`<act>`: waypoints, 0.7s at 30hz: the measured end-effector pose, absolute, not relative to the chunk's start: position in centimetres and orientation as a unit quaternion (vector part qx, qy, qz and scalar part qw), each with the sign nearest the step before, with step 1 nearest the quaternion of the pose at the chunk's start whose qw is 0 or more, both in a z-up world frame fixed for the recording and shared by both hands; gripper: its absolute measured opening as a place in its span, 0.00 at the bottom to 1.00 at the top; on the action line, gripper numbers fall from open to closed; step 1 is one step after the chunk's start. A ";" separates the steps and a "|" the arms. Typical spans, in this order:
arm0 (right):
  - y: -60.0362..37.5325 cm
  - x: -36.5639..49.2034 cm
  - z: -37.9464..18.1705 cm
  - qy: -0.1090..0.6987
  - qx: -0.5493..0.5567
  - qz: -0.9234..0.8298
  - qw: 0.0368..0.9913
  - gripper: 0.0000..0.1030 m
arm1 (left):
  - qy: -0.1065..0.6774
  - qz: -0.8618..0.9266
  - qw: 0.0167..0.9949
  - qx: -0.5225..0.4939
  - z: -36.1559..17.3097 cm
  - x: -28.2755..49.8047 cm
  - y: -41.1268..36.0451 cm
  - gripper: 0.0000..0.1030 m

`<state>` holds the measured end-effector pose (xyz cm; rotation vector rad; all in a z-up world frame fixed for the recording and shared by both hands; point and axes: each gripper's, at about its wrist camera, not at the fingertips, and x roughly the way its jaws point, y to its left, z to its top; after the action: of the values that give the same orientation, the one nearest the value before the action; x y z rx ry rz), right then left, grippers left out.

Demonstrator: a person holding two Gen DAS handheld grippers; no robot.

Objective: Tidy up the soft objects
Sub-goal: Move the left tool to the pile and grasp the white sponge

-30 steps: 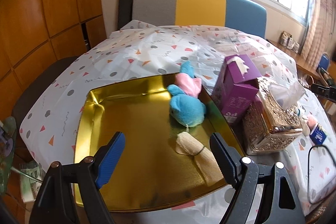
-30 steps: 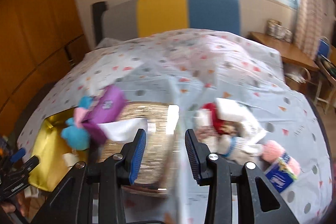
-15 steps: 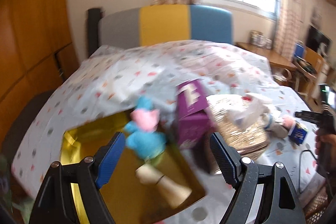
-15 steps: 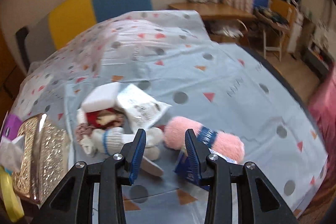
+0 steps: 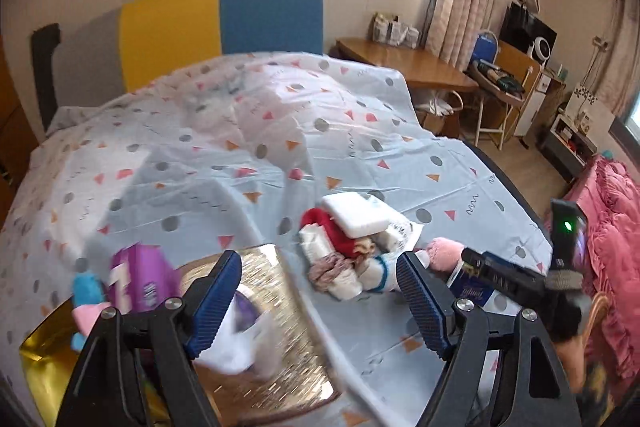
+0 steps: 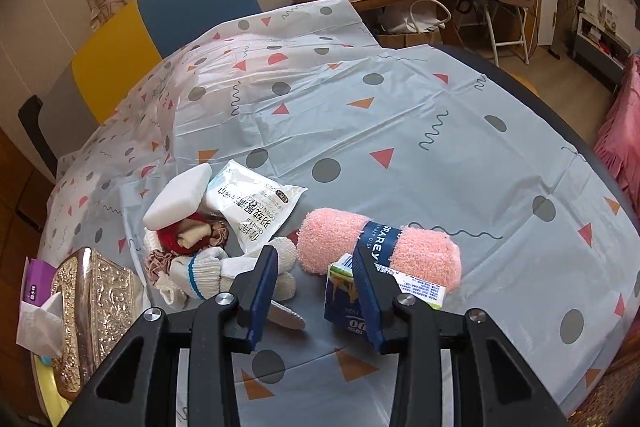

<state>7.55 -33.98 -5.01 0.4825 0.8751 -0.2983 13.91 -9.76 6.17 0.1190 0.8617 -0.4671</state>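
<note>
Right fingers [image 6: 314, 287]: partly spread, empty, poised over pink towel [image 6: 378, 251].
Left fingers [image 5: 320, 303]: spread wide, empty.
Gold tray [image 5: 36, 355]: likely the drop spot.

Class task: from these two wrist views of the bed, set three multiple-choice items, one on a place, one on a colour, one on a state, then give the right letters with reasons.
1. Where does the white sponge block lie?
A. on top of the pile of soft things
B. inside the gold tissue box
C. on the wooden desk

2. What colour is the rolled towel with the dark blue band?
A. green
B. pink
C. black

3. How does the right claw stand?
A. clamped on the towel
B. clamped on the glove
C. open, holding nothing

Answers: 1 A, it rests on the red and beige cloths; 2 B, fluffy pink pile; 3 C, bedsheet shows between its pads.
</note>
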 end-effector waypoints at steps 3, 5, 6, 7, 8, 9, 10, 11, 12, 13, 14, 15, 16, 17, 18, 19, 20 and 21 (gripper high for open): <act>-34.3 7.5 -4.9 0.416 0.241 -0.139 0.866 0.37 | 0.457 -0.224 0.859 0.053 4.6 17.1 -13.2 0.86; -34.5 7.4 -4.9 0.415 0.248 -0.136 0.865 0.37 | 0.482 -0.221 0.846 0.046 3.3 19.4 -15.2 0.86; -34.6 7.4 -4.9 0.415 0.252 -0.135 0.864 0.37 | 0.492 -0.216 0.842 0.047 2.7 20.2 -15.8 0.86; -34.7 7.4 -4.9 0.416 0.256 -0.134 0.862 0.37 | 0.503 -0.209 0.837 0.048 2.0 21.3 -16.7 0.86; -34.8 7.4 -5.0 0.417 0.260 -0.132 0.861 0.37 | 0.513 -0.207 0.832 0.049 1.2 22.1 -17.3 0.90; -34.9 7.4 -5.1 0.418 0.263 -0.128 0.860 0.37 | 0.525 -0.202 0.825 0.052 0.4 23.0 -18.0 0.91; -34.9 7.4 -5.1 0.418 0.267 -0.126 0.859 0.38 | 0.535 -0.195 0.820 0.056 -0.4 23.7 -18.7 0.91; -35.0 7.4 -5.2 0.419 0.270 -0.125 0.858 0.38 | 0.545 -0.188 0.815 0.059 -1.3 24.4 -19.3 0.91; -35.0 7.4 -5.2 0.419 0.273 -0.123 0.857 0.38 | 0.551 -0.186 0.811 0.059 -1.9 25.0 -19.8 0.91; -35.1 7.5 -5.2 0.419 0.275 -0.120 0.857 0.38 | 0.558 -0.185 0.807 0.063 -2.6 25.4 -20.3 0.91; -35.1 7.5 -5.2 0.420 0.277 -0.119 0.856 0.38 | 0.566 -0.181 0.802 0.070 -3.3 25.9 -21.0 0.91; -35.2 7.5 -5.2 0.422 0.278 -0.119 0.855 0.38 | 0.570 -0.175 0.799 0.074 -3.9 26.3 -21.4 0.91; -35.2 7.5 -5.3 0.424 0.280 -0.118 0.853 0.38 | 0.574 -0.173 0.797 0.075 -4.4 26.7 -21.7 0.91; -35.2 7.5 -5.4 0.425 0.282 -0.116 0.852 0.38 | 0.578 -0.173 0.794 0.074 -4.7 27.0 -22.0 0.91; -35.3 7.6 -5.5 0.426 0.284 -0.115 0.851 0.38 | 0.579 -0.175 0.792 0.076 -4.9 27.2 -22.3 0.91; -35.3 7.6 -5.5 0.427 0.284 -0.115 0.851 0.38 | 0.581 -0.177 0.790 0.081 -5.3 27.4 -22.7 0.91; -35.3 7.7 -5.6 0.429 0.285 -0.116 0.849 0.38 | 0.585 -0.177 0.787 0.091 -5.7 27.5 -23.3 0.91; -35.4 7.7 -5.7 0.431 0.286 -0.115 0.848 0.38 | 0.586 -0.178 0.784 0.101 -6.0 27.5 -23.7 0.91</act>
<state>7.70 -35.38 -5.71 0.6029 0.9082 -0.2418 27.51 -23.70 -6.03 0.2177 1.2646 -0.3838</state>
